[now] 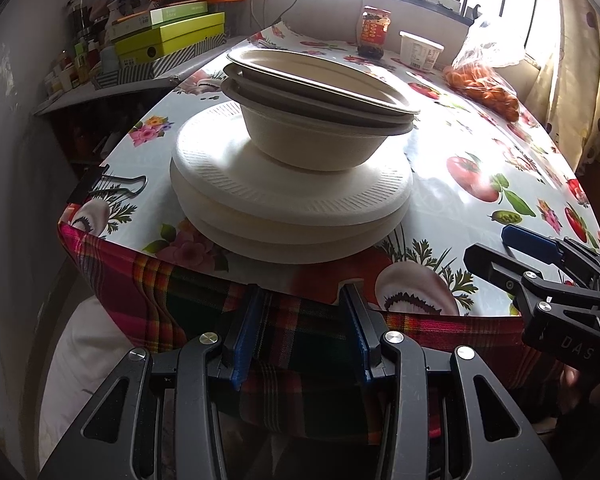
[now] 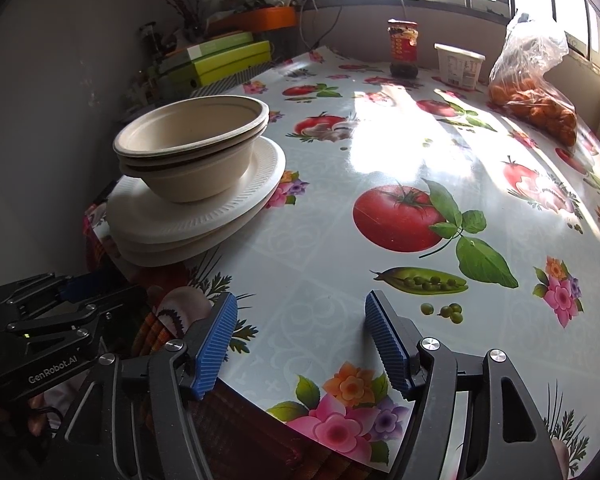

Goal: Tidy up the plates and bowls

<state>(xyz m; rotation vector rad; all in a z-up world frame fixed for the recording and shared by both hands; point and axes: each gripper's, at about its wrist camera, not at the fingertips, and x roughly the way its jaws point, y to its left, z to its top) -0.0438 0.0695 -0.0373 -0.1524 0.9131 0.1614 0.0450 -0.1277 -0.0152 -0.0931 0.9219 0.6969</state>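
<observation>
Both tongs held low at the near edge, jaws apart, nothing gripped.

Left tongs point(image 1: 302, 332): angled downward, blue ribbed pads point(image 1: 245, 344) parted to a moderate gap with nothing between them; in the right wrist view they show at lower left point(image 2: 66, 288). Right tongs point(image 2: 300, 344): angled downward, pads point(image 2: 216, 344) spread wider, nothing between them; in the left wrist view they show at the right point(image 1: 512, 248). Part of a hand point(image 1: 576, 384) is visible beneath the right tongs' body.
</observation>
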